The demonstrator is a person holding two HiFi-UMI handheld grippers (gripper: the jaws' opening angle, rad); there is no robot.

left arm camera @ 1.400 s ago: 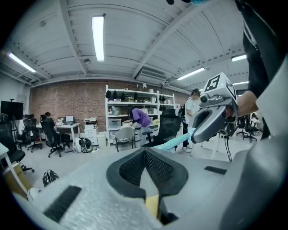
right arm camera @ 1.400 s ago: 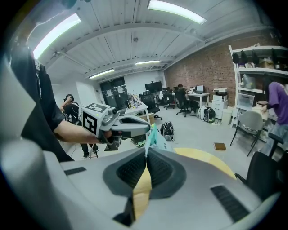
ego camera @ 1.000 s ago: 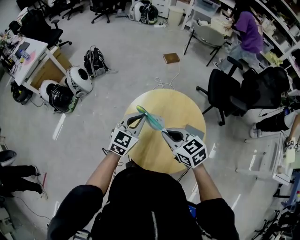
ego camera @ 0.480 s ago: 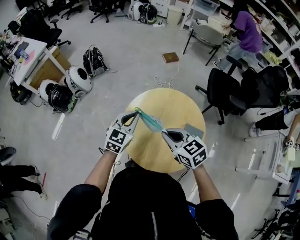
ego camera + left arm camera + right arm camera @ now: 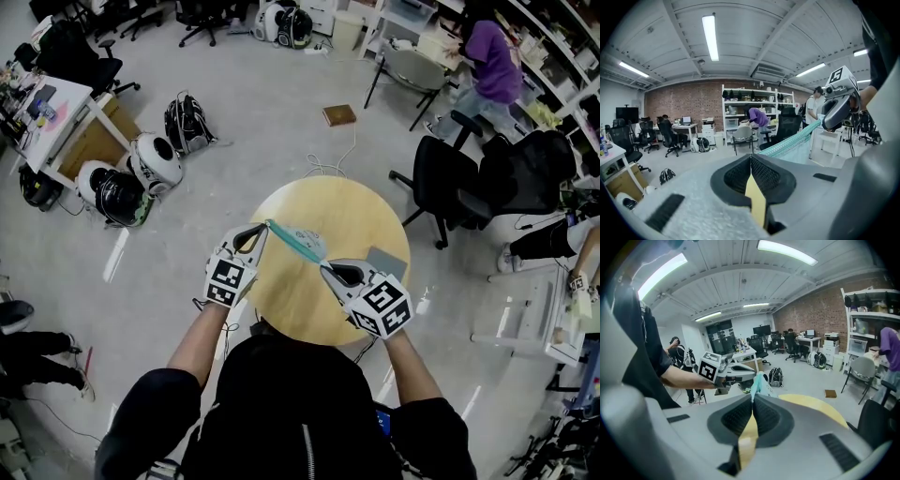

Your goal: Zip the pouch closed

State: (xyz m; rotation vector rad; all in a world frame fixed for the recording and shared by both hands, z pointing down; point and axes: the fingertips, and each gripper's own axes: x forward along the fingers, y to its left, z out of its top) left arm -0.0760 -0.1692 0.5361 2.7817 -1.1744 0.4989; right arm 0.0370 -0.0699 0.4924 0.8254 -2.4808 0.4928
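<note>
A teal pouch (image 5: 295, 242) hangs stretched between my two grippers above the round wooden table (image 5: 352, 202). My left gripper (image 5: 264, 226) is shut at the pouch's left end, on the zip line; the pull itself is too small to make out. My right gripper (image 5: 324, 268) is shut on the pouch's right end. In the left gripper view the pouch (image 5: 794, 140) runs with its zip edge from my shut jaws up to the right gripper (image 5: 824, 124). In the right gripper view the pouch (image 5: 760, 383) rises from the shut jaws toward the left gripper (image 5: 751, 376).
A flat grey piece (image 5: 385, 262) lies on the table's right side. Black office chairs (image 5: 452, 180) stand to the right, a backpack (image 5: 187, 122) and helmets (image 5: 156, 161) lie on the floor at left, a brown box (image 5: 339, 114) beyond the table. A person in purple (image 5: 498, 58) works at far shelves.
My left gripper has slid left along the pouch's top edge, and the pouch now shows as a longer, thinner strip. The right gripper has stayed where it was.
</note>
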